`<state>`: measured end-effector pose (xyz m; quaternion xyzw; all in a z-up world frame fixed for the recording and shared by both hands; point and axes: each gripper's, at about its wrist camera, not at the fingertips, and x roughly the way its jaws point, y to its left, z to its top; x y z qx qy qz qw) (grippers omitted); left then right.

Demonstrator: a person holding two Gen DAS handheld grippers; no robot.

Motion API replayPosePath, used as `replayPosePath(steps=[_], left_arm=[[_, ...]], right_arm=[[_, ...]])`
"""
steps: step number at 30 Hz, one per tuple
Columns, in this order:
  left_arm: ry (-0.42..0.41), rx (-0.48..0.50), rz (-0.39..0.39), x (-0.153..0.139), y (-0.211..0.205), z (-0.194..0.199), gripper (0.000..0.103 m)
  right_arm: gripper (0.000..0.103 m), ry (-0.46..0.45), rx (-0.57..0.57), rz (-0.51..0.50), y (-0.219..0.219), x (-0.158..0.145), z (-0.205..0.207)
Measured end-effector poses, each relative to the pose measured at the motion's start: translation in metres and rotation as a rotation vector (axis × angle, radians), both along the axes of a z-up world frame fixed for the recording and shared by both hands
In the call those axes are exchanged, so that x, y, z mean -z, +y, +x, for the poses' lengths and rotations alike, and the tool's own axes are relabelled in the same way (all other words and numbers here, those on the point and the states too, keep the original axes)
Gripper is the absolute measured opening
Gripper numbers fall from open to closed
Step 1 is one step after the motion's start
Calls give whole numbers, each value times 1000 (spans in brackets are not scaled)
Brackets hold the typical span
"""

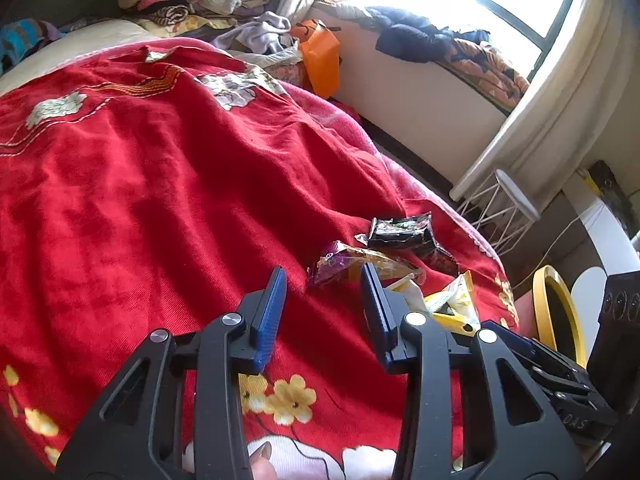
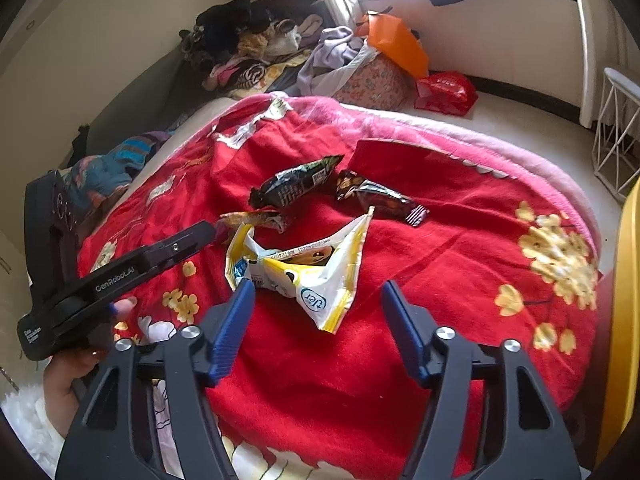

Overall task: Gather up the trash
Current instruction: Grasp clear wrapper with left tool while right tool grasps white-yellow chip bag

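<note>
Yellow-white wrapper (image 2: pixel 298 276) is lying just ahead of the spread, empty right gripper (image 2: pixel 318 320), long axis crosswise.

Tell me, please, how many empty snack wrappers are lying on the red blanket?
4: a white-and-yellow wrapper nearest, a small crumpled wrapper left of it, a black wrapper behind, and a dark brown wrapper to the right. Folds may hide more.

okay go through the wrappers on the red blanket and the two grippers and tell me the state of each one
Yellow and white wrapper: torn open, crumpled, lying just ahead of the right gripper.
Purple wrapper: crumpled, lying beyond the left gripper's tips.
Two black wrappers: crumpled, lying apart, untouched.
Left gripper: open, holding nothing.
Right gripper: open, holding nothing.
Red blanket: spread, rumpled.
</note>
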<state>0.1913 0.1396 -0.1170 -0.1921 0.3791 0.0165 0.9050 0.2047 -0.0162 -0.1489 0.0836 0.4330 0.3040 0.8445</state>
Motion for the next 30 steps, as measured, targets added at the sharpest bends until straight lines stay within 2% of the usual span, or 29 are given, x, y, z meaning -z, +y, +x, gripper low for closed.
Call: replayPosePath(steps=[3,7,12,17,30], left_arm=[[8,21,2,3,-2,4,32],[7,28,1,5,-3,6,27],[0,31,1,4,-4,5,21],[-7,46,13,1,-8,6,8],[-45,84,25,-12,-24,-6,3]], right_arm=[[47,31,-5,9,1,6,4],[29,60,3,36,-2,11,4],[24,71,10,63,-9,11,0],[23,63,26,68,-18,6,-6],[21,22,48,60,-35,-5,-23]])
